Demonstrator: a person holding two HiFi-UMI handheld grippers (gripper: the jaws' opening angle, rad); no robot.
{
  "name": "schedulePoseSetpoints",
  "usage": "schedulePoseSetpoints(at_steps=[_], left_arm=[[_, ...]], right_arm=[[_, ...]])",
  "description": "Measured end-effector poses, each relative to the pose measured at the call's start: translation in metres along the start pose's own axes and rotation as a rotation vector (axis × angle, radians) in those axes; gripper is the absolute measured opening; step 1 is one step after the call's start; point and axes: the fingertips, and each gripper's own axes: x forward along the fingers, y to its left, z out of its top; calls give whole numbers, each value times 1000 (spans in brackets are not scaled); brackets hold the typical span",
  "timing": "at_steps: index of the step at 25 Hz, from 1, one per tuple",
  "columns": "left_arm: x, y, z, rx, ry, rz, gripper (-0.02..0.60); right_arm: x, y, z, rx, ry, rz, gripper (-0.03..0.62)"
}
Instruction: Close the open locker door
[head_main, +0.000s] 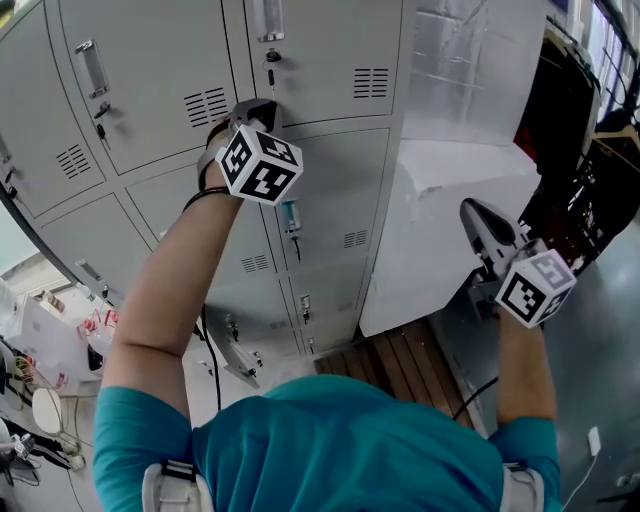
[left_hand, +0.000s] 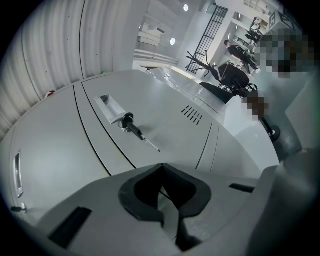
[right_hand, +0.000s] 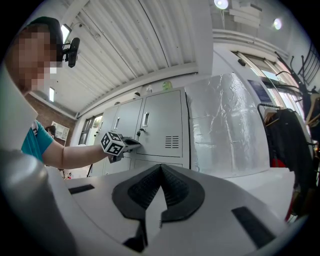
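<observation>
The left claw is resting clenched, jaws together with nothing between them. Its tip is apparently touching the lower edge of the locker door, just below the key that is sitting in that door's lock. A clenched claw is presenting one blunt, solid nose, which is suiting a push on a flat panel better than parted jaws would. The contact point is lying on the lock side of the locker door, well apart from its vent slots. By judgement, the push is therefore acting far from the hinge, where least effort is needed. In the left gripper view the locker door is sitting flush with the panels beside it, so the closing is looking complete or nearly so; whether the latch is engaging cannot be told. The right claw is likewise clenched and empty, hanging well to the right of the locker door, clear of its swing and taking no part.
</observation>
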Motion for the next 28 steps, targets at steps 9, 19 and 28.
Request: schedulePoseSetpoints(at_steps=[9,19,28], left_arm=[[-28,-14,-3,-236,-72,-158,14],[-142,-75,-21,-740,-261,-444,11],[-186,-109,-40,-898,-258,-572,3]], right_arm=[[-9,13,5,-7,-8,7,-2],[0,27,-12,33,-4,32,-2],[12,39,-23,57,11,69,-2]])
